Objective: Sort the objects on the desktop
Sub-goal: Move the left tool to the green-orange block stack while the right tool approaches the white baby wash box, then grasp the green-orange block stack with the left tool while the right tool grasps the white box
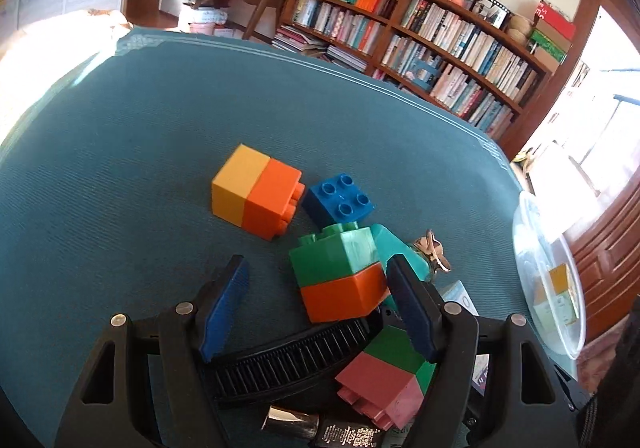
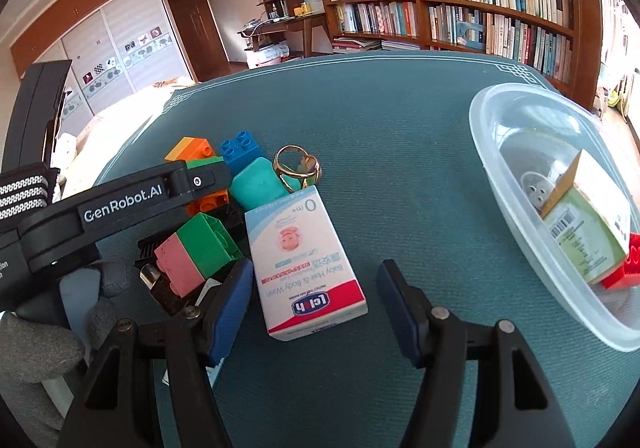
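Note:
In the left wrist view my left gripper (image 1: 318, 268) is open around a green-and-orange block stack (image 1: 338, 276). A yellow-and-orange stack (image 1: 256, 190), a blue block (image 1: 339, 200), a pink-and-green stack (image 1: 386, 372) and a black comb (image 1: 288, 360) lie around it. In the right wrist view my right gripper (image 2: 316, 276) is open and empty, its fingers either side of the near end of a white baby-wash box (image 2: 304, 260). A teal block (image 2: 258, 186) and a gold ring clip (image 2: 298, 168) lie beyond the box.
A clear plastic tub (image 2: 508, 184) at the right holds a green-and-yellow carton (image 2: 584, 224) and a red block (image 2: 626, 268). The tub also shows in the left wrist view (image 1: 532, 248). A dark bottle (image 1: 320, 428) lies near the comb. The teal tablecloth (image 2: 400, 120) spreads behind.

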{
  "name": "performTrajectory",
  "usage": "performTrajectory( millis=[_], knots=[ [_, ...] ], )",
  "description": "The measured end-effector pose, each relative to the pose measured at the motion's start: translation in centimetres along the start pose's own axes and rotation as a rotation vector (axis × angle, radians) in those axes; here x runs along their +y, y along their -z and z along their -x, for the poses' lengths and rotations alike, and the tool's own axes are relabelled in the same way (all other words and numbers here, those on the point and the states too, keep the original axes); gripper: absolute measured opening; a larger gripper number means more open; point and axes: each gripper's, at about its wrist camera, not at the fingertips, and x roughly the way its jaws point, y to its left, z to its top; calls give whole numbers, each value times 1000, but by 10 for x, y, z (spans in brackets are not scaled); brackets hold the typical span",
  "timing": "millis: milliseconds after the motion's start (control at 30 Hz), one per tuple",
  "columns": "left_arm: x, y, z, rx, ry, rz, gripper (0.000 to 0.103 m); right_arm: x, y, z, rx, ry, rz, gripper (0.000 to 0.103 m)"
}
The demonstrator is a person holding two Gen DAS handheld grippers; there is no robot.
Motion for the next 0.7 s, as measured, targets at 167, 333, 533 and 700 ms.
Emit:
performTrajectory(
  millis=[167,333,533,700],
  knots=[
    [1,0,0,-11,21,-28,74,1,1,-1,3,10,3,68],
    [-13,1,-2,-33,-7,-76,67,-2,3,1,5,13,-3,67],
    [-37,7,-5,-39,-32,-177,39,1,7,2,2,11,22,61],
    [-30,6,11,-89,-58,-158,39,0,11,6,1,-41,24,59]
  ],
)
